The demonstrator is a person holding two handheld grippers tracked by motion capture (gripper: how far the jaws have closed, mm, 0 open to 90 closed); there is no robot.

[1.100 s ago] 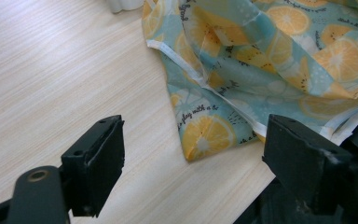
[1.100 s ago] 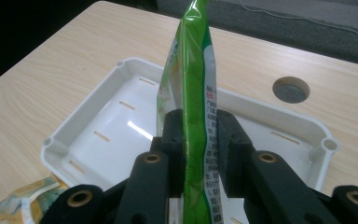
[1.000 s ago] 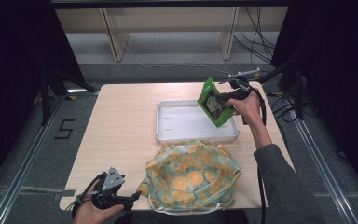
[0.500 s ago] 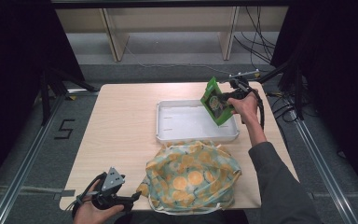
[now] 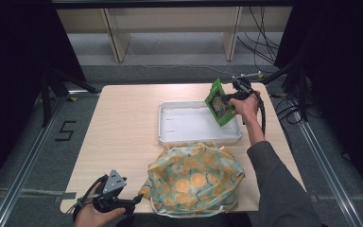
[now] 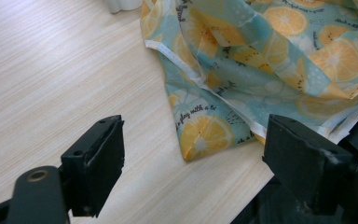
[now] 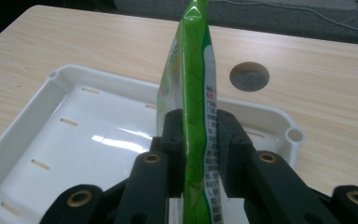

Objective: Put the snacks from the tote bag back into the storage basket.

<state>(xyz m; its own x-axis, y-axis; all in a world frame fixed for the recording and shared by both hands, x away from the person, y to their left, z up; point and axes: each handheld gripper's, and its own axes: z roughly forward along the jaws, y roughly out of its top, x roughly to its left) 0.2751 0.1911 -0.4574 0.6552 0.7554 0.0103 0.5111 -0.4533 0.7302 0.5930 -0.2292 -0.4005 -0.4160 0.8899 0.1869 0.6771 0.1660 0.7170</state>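
Right gripper (image 7: 196,140) clamps green packet (image 7: 193,84) over white tray (image 7: 74,140), far right; left gripper (image 6: 191,158) jaws wide, near bag (image 6: 270,60).

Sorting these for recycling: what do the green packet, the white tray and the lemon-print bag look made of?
Green packet: likely glossy plastic film; it shines and has a crimped top seal. White tray: seemingly smooth moulded plastic, with glare and rounded rims. Lemon-print bag: soft matte fabric, perhaps non-woven, with folds and stitched white edging.
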